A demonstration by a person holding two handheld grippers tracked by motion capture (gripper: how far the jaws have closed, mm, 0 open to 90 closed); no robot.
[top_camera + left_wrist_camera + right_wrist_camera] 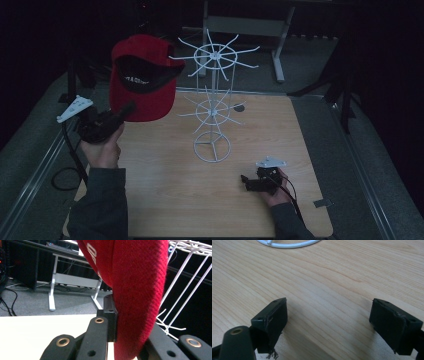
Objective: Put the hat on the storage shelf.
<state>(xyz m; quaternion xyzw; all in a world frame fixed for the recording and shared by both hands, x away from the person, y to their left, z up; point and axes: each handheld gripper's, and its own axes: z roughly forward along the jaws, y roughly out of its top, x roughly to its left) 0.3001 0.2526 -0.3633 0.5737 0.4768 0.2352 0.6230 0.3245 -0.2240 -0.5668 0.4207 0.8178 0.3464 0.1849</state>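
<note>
red knitted-fabric cap with a black lining and white lettering [142,80]: item in transit, held aloft above the left rear part of the pale wood-grain tabletop [165,200], well clear of the surface. holder: left gripper [127,111], black two-jaw tongs clenched on the cap's lower edge; in the left gripper view the red cloth [135,290] runs down between the jaws and one black pad [111,315] presses flat against it. destination, as judged: white wire display stand with two tiers of radiating prongs and a ring base [212,107], standing upright near the middle of the table, just to the right of the cap; its thin white rods [185,277] also show close behind the cloth in the left gripper view. status of stand: every prong on both tiers bare, nothing hung. status of cap: lifted and brought up near the upper tier, its right edge just beside the nearest prong tips, whether touching cannot be told; not yet hooked over any prong. second tool: right gripper [329,315], black tongs released, jaws standing wide apart with only bare wood between them, resting low at the near right part of the table in the person's right hand [275,192], the stand's ring base [287,243] ahead of it. work done, as judged: pick-up and lift complete. work left: carry the cap over a prong, lower it on, release the grip, withdraw.
</note>
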